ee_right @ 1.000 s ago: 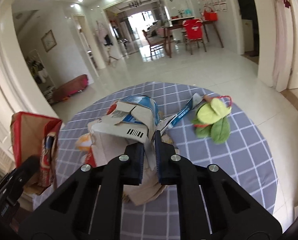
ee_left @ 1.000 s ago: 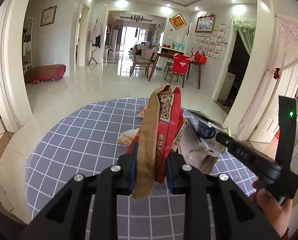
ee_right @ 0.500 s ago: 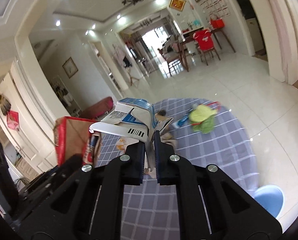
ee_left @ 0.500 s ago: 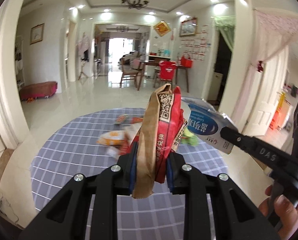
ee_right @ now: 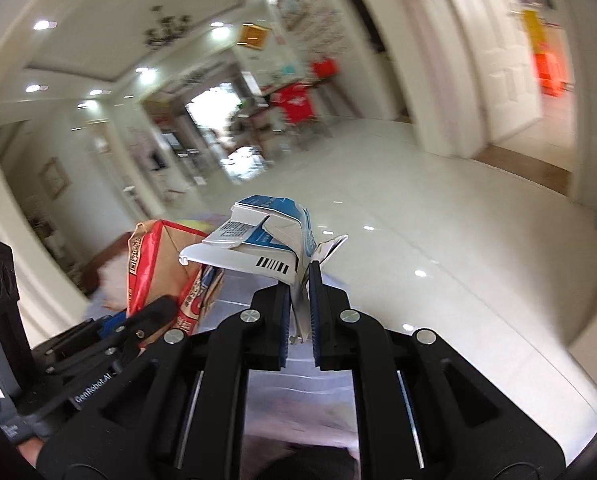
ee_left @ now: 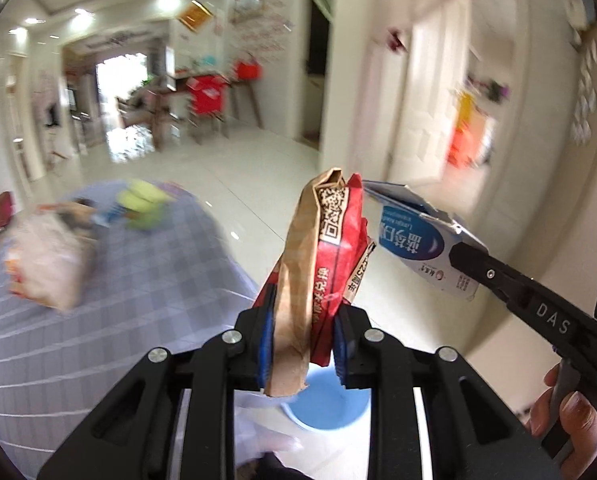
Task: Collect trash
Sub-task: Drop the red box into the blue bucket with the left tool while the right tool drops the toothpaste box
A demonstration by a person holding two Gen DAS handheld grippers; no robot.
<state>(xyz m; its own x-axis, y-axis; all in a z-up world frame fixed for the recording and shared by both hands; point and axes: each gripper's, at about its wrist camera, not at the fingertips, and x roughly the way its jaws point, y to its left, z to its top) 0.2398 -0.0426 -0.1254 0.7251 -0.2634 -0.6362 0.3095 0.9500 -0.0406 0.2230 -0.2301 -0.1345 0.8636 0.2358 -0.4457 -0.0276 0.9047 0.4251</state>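
While left tongs (ee_left: pixel 303 340) clamp a bag (ee_left: pixel 318 264) and right tongs (ee_right: pixel 298 320) pinch a carton (ee_right: pixel 258 244), the bin (ee_left: pixel 324 404) sits below. Released early, either could miss and land on the floor.

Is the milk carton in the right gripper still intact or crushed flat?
Crushed. The blue-and-white milk carton is creased and collapsed, its flattened end pinched in the right gripper.

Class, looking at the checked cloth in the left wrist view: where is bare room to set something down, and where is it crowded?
Bare checks run from the left gripper toward the crumpled wrappers. The far end, by the green toy, is crowded.
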